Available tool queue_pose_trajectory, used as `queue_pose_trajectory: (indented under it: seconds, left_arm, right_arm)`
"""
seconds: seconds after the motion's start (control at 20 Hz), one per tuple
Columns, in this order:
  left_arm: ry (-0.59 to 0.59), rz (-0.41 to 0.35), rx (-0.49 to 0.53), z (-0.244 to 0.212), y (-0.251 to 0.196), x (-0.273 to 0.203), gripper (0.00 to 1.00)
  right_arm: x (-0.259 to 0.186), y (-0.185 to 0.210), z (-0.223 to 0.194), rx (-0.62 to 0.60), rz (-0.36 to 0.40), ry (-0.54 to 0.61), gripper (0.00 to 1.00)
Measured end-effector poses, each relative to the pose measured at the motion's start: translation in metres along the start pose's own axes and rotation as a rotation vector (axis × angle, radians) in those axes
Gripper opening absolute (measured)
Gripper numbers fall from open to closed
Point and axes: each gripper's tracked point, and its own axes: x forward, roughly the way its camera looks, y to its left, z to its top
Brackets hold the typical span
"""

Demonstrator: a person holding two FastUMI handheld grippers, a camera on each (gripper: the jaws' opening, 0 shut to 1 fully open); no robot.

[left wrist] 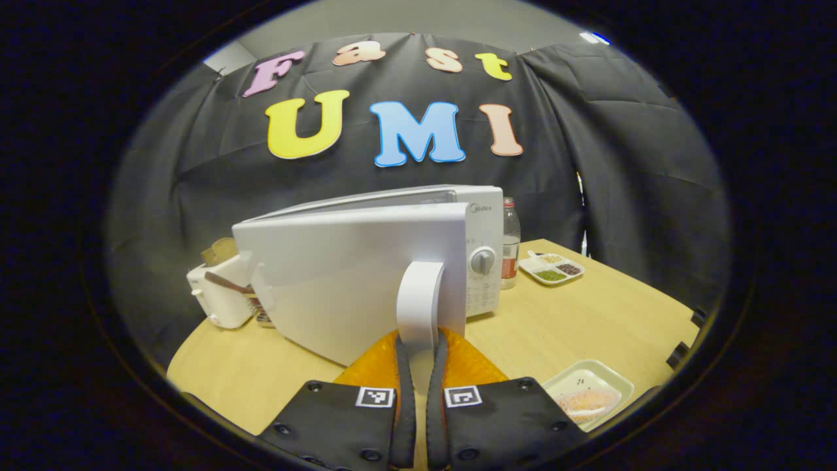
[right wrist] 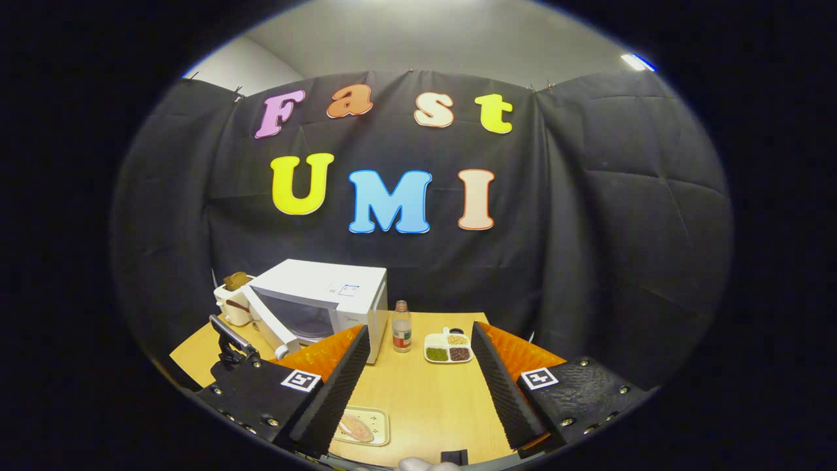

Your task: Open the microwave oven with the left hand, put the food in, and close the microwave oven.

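The white microwave [left wrist: 482,219] stands on the wooden table with its door [left wrist: 340,281] swung partly open toward me. My left gripper [left wrist: 420,339] is shut on the door's white handle [left wrist: 422,294], one finger on each side. A pale plate of food [left wrist: 588,394] lies on the table at the lower right. In the right gripper view, the microwave [right wrist: 340,291] is at the left with its door [right wrist: 267,320] ajar, and the left gripper [right wrist: 230,343] is at the door's edge. My right gripper [right wrist: 420,333] hangs open above the plate of food [right wrist: 361,426], holding nothing.
A white toaster [left wrist: 219,297] with bread sits left of the microwave. A bottle [left wrist: 510,243] and a divided tray of grains [left wrist: 552,268] stand to its right. The table's edge [left wrist: 680,327] runs along the right.
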Motion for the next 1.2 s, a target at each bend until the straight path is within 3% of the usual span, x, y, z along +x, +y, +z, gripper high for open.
queue_pose_trajectory:
  seconds: [0.2, 0.45, 0.7, 0.8, 0.85, 0.9, 1.1, 1.2]
  left_arm:
    - [0.03, 0.086, -0.009, -0.023, 0.05, -0.051, 0.14]
    - [0.063, 0.271, -0.047, -0.052, 0.145, -0.103, 0.14]
    - [0.056, 0.212, -0.105, -0.06, 0.163, -0.113, 0.17]
    - [0.059, 0.204, -0.107, -0.059, 0.163, -0.113, 0.32]
    - [0.059, 0.198, -0.092, -0.059, 0.16, -0.109, 0.48]
    - [0.053, 0.217, -0.065, -0.057, 0.163, -0.113, 0.51]
    - [0.051, 0.23, 0.013, -0.051, 0.163, -0.112, 1.0]
    - [0.057, 0.238, 0.012, -0.052, 0.167, -0.113, 0.95]
  right_arm:
    - [0.008, 0.045, -0.005, 0.004, 0.106, 0.009, 0.95]
    - [0.018, 0.098, 0.003, 0.004, 0.209, -0.001, 0.95]
    - [0.022, 0.135, 0.001, -0.002, 0.277, -0.008, 0.95]
    - [0.024, 0.139, 0.002, 0.0, 0.278, -0.008, 0.95]
    - [0.026, 0.14, 0.003, 0.001, 0.276, -0.008, 0.95]
    - [0.027, 0.14, 0.002, 0.001, 0.275, -0.004, 0.95]
    - [0.031, 0.143, -0.003, 0.009, 0.28, 0.024, 0.95]
    - [0.031, 0.147, -0.001, 0.002, 0.288, 0.02, 0.96]
